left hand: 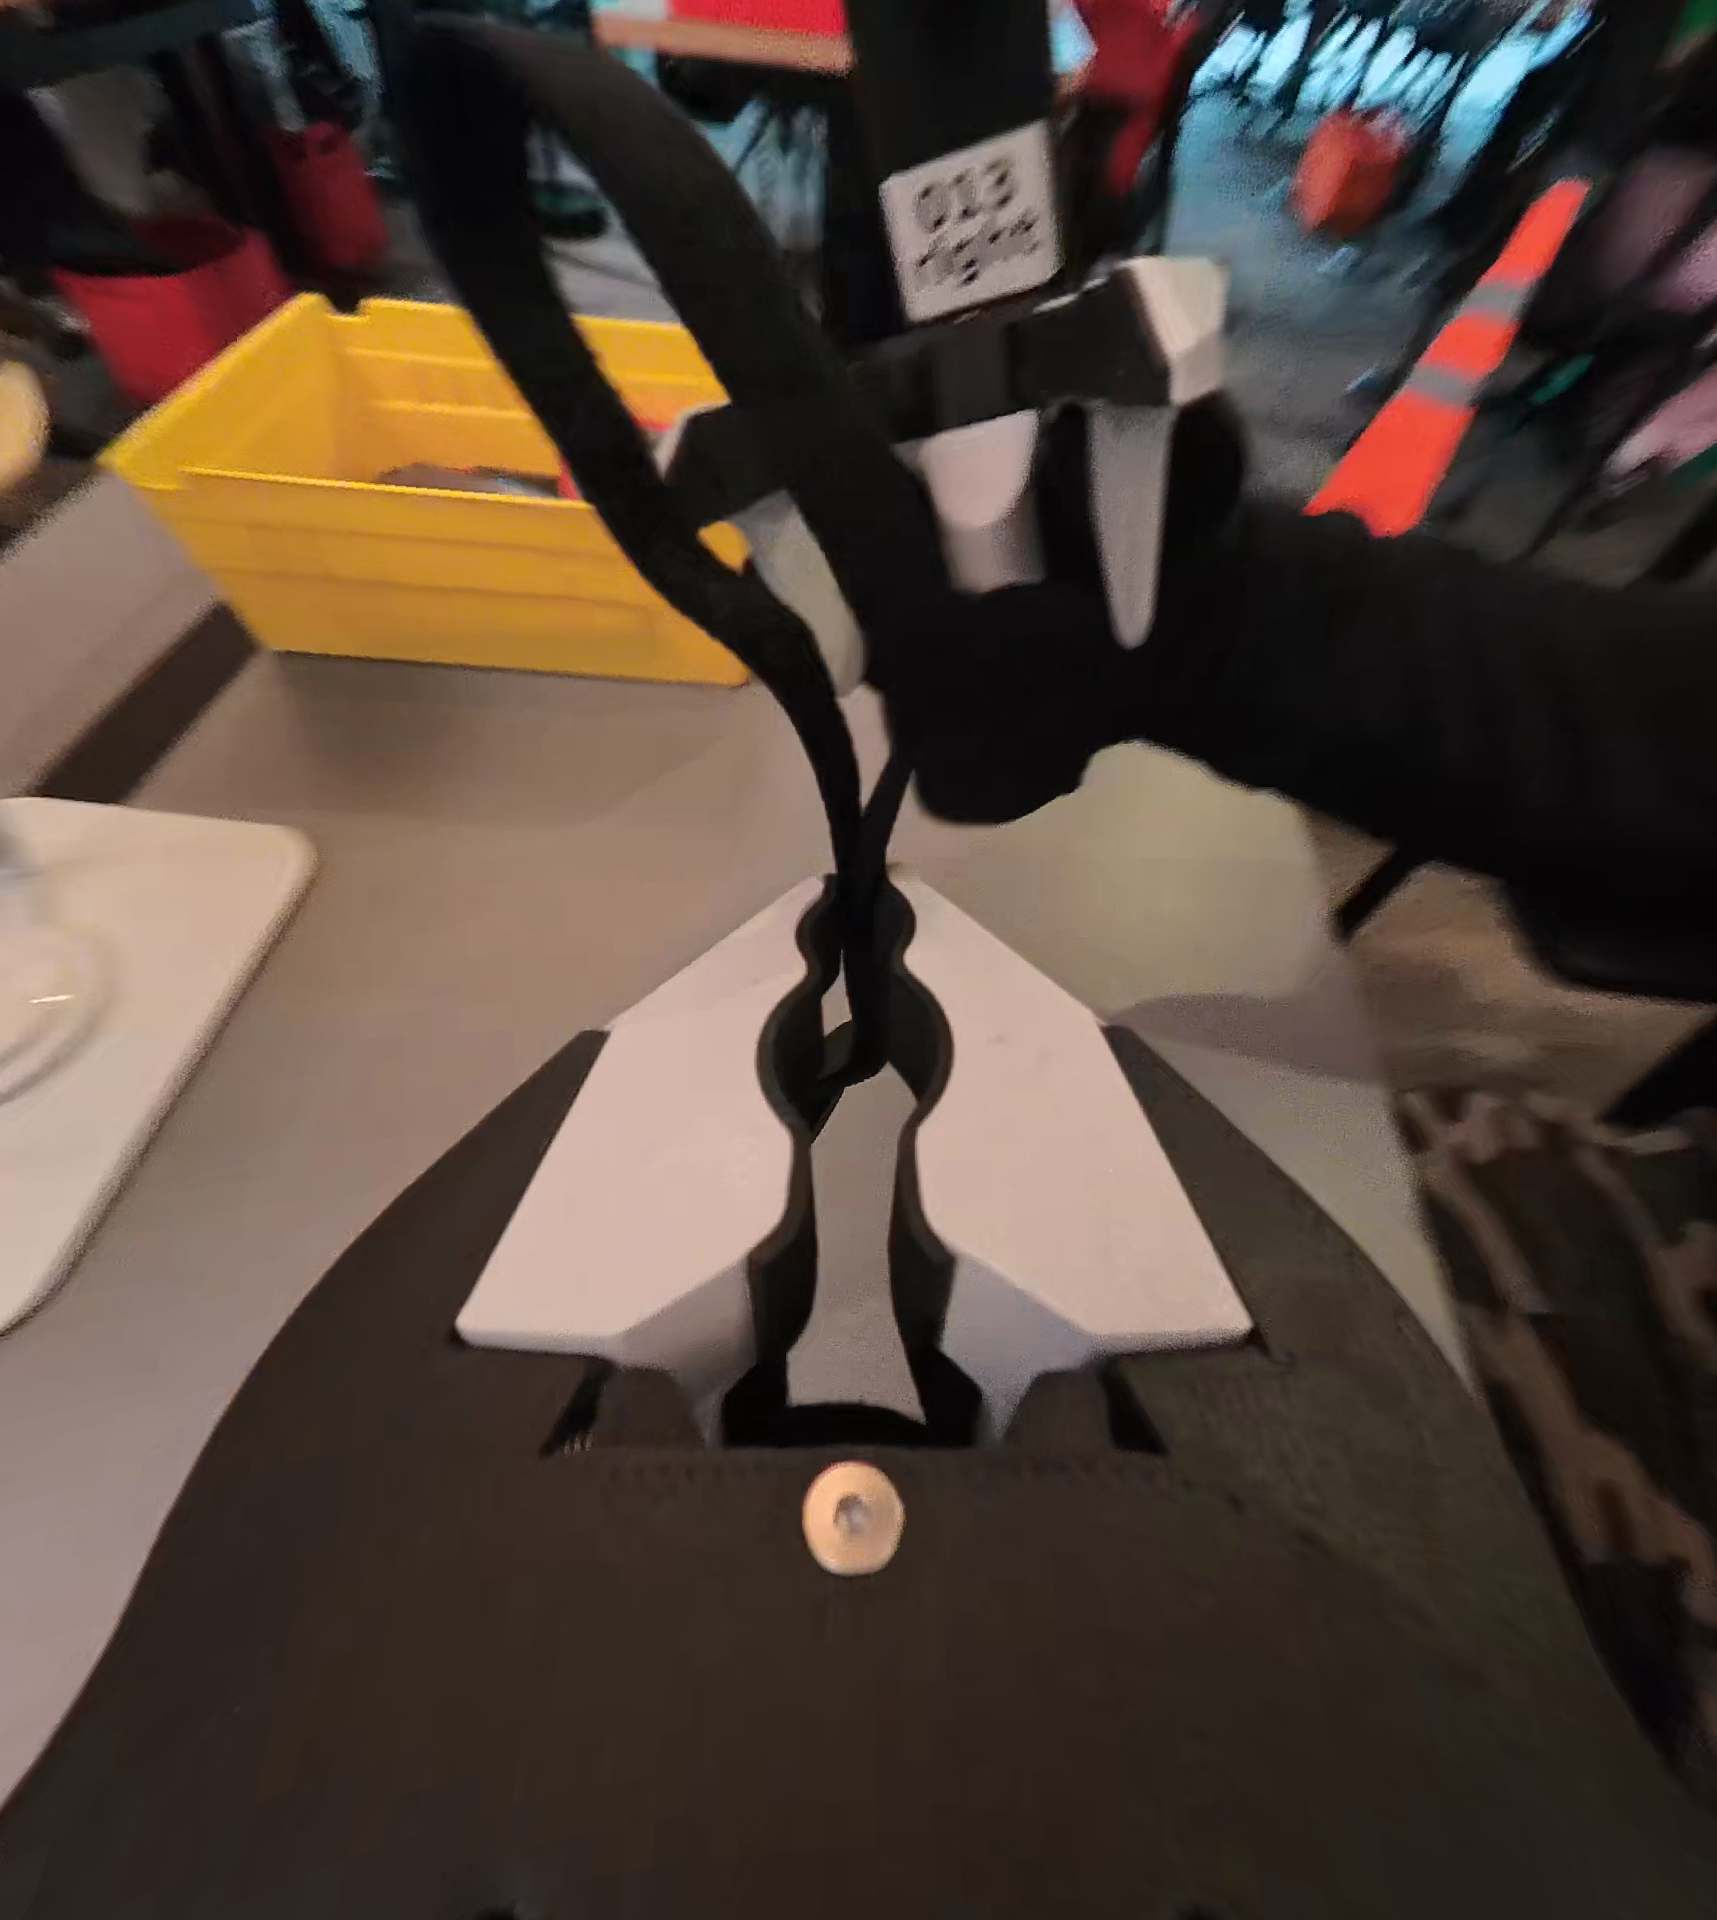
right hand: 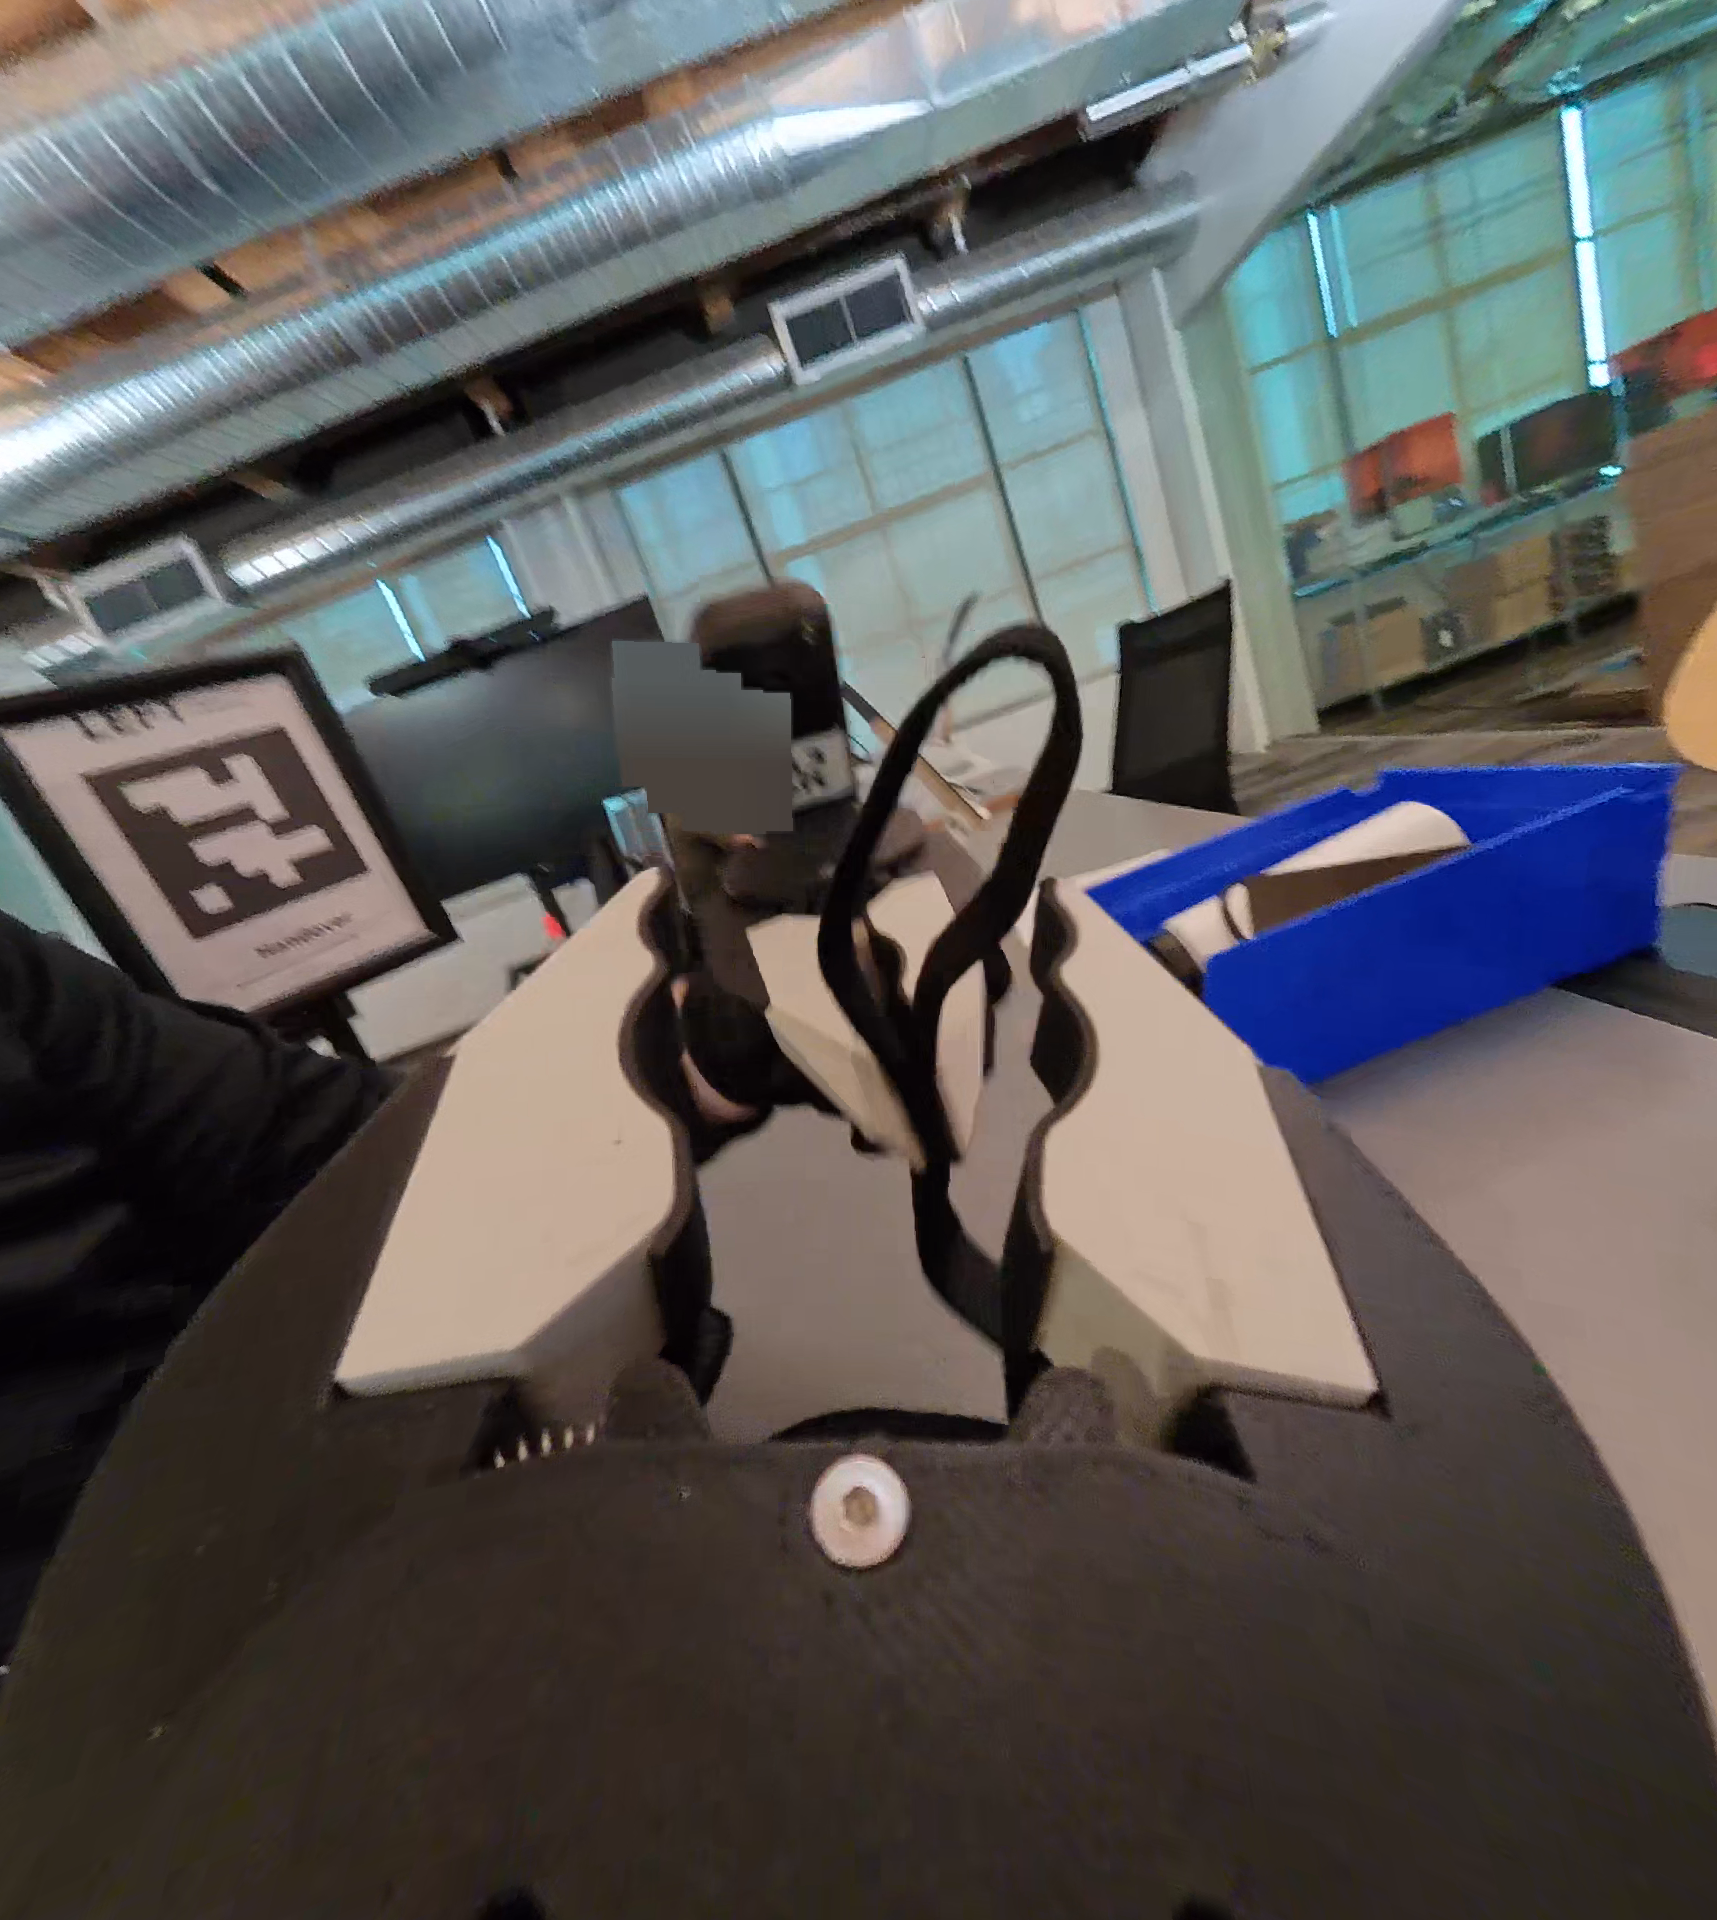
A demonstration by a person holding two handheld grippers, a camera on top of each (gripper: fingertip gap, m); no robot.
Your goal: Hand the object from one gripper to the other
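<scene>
The object is a black strap (left hand: 563,343) bent into a loop. My left gripper (left hand: 864,894) is shut on its two lower strands, and the loop rises up and to the left. In the right wrist view the strap (right hand: 1030,675) arches above the left gripper's white fingers (right hand: 823,1039), which point toward the camera. My right gripper (right hand: 854,904) is open, its jaws wide apart on either side of the left gripper's tips and the strap. One strand runs down close to its right finger; I cannot tell if they touch. The right gripper's fingers (left hand: 984,509) hang over the strap, beside a black sleeve (left hand: 1456,748).
Both grippers are above a grey table (left hand: 521,831). A yellow bin (left hand: 366,540) stands behind, and a white base plate (left hand: 106,1039) with a clear stand at the left. A blue bin (right hand: 1436,935) sits at the right. A framed marker board (right hand: 210,831) stands at the left. The tips of one gripper are about 7 cm away from the tips of the other.
</scene>
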